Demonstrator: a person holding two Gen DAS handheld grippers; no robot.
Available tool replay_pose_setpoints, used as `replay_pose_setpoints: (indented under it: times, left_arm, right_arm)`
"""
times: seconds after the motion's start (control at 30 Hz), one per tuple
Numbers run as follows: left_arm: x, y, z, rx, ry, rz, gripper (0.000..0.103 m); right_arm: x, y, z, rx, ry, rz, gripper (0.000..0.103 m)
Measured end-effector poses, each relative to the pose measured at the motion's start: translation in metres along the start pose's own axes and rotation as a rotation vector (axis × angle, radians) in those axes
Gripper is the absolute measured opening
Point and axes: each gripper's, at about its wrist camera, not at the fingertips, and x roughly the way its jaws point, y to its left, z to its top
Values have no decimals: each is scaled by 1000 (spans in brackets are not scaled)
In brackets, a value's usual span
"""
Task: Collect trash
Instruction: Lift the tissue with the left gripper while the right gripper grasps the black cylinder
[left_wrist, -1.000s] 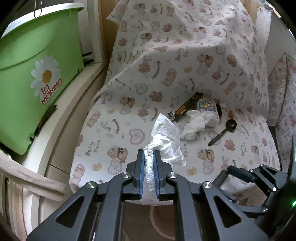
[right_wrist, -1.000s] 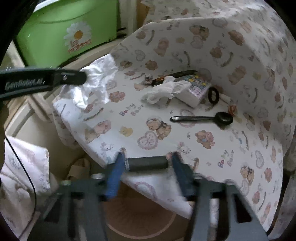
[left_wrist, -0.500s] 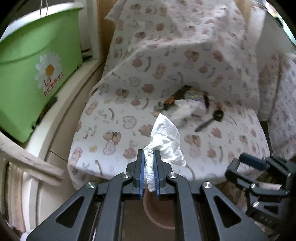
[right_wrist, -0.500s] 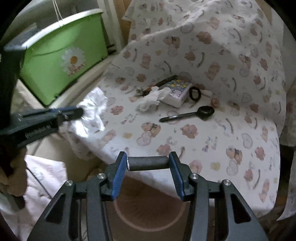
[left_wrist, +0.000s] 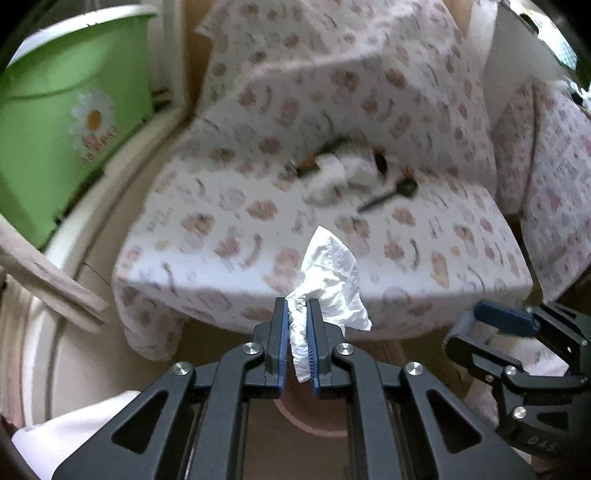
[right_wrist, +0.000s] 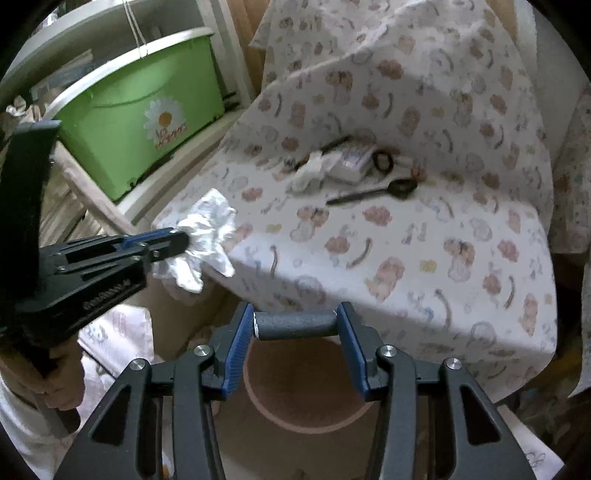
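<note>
I read this as a lived-in home, likely a small room or corner used for storage and chores. Across the centre of my left view a cotton cloth (left_wrist: 332, 229) printed with teddy bears, hearts and baby motifs is draped over a low surface and up over something behind it. In the upper left of my right view sits a green plastic tub (right_wrist: 140, 110) with a daisy decal, resting on a white ledge (right_wrist: 177, 173). Household oddments lie on the cloth toward the upper middle: a dark spoon (right_wrist: 373, 192), a small printed packet (right_wrist: 351, 162) and crumpled tissue (right_wrist: 308, 173). At the bottom centre a round brownish basin (right_wrist: 303, 398) stands on the floor.
</note>
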Motion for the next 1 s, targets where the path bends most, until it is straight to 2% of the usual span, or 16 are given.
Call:
replay_pose_setpoints:
  times: [0.23, 0.33, 0.43, 0.57, 0.73, 0.87, 1.0]
  left_arm:
    - [6, -8, -7, 25, 35, 5, 9]
    - [19, -6, -13, 23, 82, 16, 9]
    - [34, -4, -19, 28, 140, 22, 9]
    - [50, -1, -27, 30, 191, 30, 9]
    - [79, 2, -37, 23, 283, 39, 9]
    - [105, 3, -45, 36, 347, 86, 10]
    - [124, 5, -53, 31, 391, 91, 10]
  right_arm:
    - [19, -2, -13, -12, 73, 3, 49]
    - [29, -3, -20, -23, 108, -9, 49]
    - [44, 0, -30, -71, 158, -79, 49]
    - [70, -4, -48, -45, 254, -54, 49]
    - [89, -4, -52, -60, 273, -63, 49]
    - [106, -11, -52, -48, 301, -104, 49]
    - [120, -17, -55, -36, 323, -134, 49]
